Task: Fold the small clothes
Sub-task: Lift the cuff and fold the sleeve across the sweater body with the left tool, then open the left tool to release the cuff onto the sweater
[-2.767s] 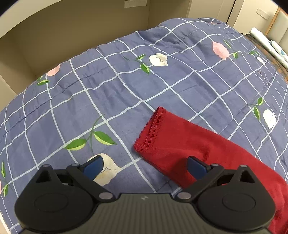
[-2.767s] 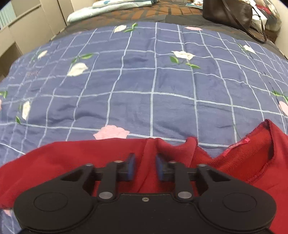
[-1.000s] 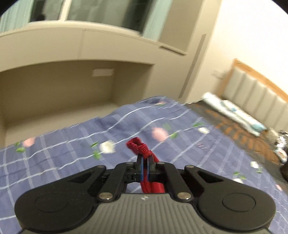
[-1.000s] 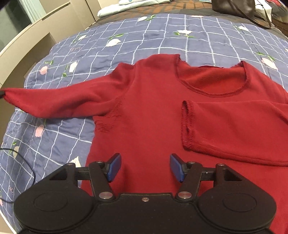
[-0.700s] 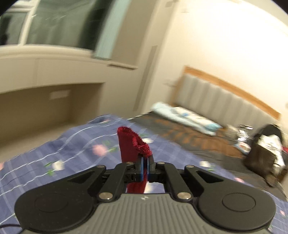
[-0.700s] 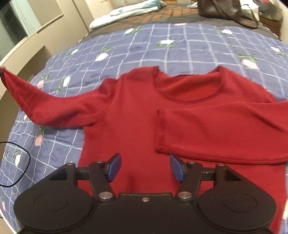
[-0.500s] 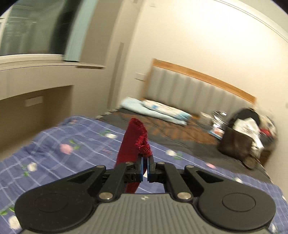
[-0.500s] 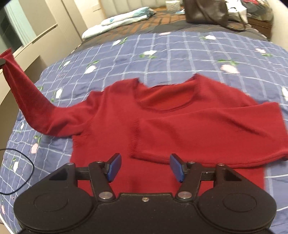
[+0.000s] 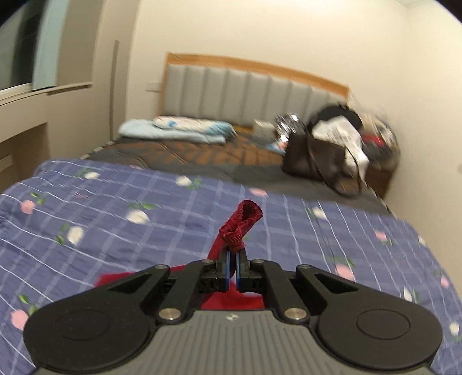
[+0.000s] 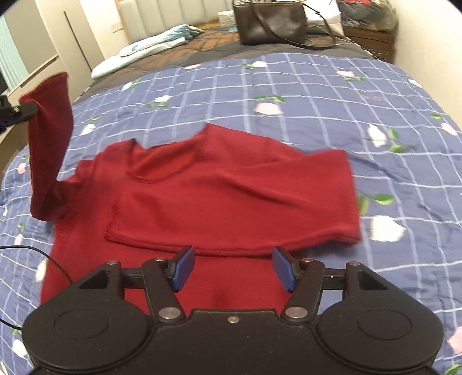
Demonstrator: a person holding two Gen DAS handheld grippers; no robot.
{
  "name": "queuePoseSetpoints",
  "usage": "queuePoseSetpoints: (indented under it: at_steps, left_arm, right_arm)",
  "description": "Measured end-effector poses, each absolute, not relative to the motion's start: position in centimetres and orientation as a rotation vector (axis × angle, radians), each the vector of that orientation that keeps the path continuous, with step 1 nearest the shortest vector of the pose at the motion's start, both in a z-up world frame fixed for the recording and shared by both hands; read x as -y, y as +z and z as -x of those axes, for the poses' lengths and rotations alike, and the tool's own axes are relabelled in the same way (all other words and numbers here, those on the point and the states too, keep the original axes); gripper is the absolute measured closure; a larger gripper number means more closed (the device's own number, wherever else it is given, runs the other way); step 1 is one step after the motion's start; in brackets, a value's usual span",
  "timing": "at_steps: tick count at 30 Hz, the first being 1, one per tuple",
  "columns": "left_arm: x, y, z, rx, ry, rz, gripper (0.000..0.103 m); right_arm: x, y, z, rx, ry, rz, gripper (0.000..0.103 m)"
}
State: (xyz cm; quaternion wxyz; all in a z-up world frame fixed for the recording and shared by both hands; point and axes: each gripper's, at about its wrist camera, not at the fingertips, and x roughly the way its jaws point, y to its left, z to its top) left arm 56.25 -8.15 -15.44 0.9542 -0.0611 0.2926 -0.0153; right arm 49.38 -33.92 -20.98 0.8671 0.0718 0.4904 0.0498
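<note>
A small red sweater (image 10: 219, 187) lies flat on the blue checked quilt (image 10: 317, 95), its right sleeve folded across the chest. Its left sleeve (image 10: 49, 138) is lifted upright, off the bed. My left gripper (image 9: 232, 258) is shut on that sleeve's cuff (image 9: 241, 223), which pokes up past the fingertips; the same gripper shows at the left edge of the right wrist view, left gripper (image 10: 26, 108). My right gripper (image 10: 232, 268) hovers open over the sweater's lower body, holding nothing.
A brown handbag (image 10: 270, 24) and a pile of clutter (image 9: 372, 138) sit at the head of the bed, with folded light-blue bedding (image 9: 176, 129) by the padded headboard (image 9: 248, 92). A black cable (image 10: 43, 259) trails over the quilt at left.
My left gripper closed on the left sleeve cuff, lifted it off the quilt and swung it round toward the sweater's body. My right gripper let go, opened and drew back.
</note>
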Motion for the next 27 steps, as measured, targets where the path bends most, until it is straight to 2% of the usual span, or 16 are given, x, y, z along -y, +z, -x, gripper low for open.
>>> queuePoseSetpoints:
  at_steps: [11, 18, 20, 21, 22, 24, 27]
  left_arm:
    - [16.5, -21.5, -54.5, -0.736, -0.132, 0.000, 0.100]
    - [17.7, -25.4, -54.3, -0.904, -0.194, -0.001, 0.098]
    - [17.3, -25.8, -53.9, -0.926, -0.203, 0.011, 0.090]
    - [17.0, -25.7, -53.7, -0.932, -0.209, 0.020, 0.078]
    - [16.6, -25.7, -53.5, -0.941, -0.214, 0.029, 0.056]
    - [15.9, -25.5, -53.0, -0.938, -0.208, 0.037, 0.037]
    - [14.4, -24.8, -52.3, -0.943, -0.219, 0.034, 0.035]
  right_arm:
    - [38.3, -22.3, -48.6, -1.033, 0.079, -0.157, 0.041]
    - [38.8, -22.7, -49.2, -1.032, 0.081, -0.163, 0.041]
    - [38.6, -22.8, -49.5, -1.032, 0.086, -0.162, 0.041]
    - [38.4, -22.9, -49.6, -1.032, 0.091, -0.162, 0.041]
    - [38.3, -23.0, -49.7, -1.033, 0.095, -0.163, 0.041]
    - [37.7, -23.1, -50.1, -1.037, 0.105, -0.170, 0.041]
    - [36.5, -23.3, -50.8, -1.038, 0.130, -0.180, 0.041]
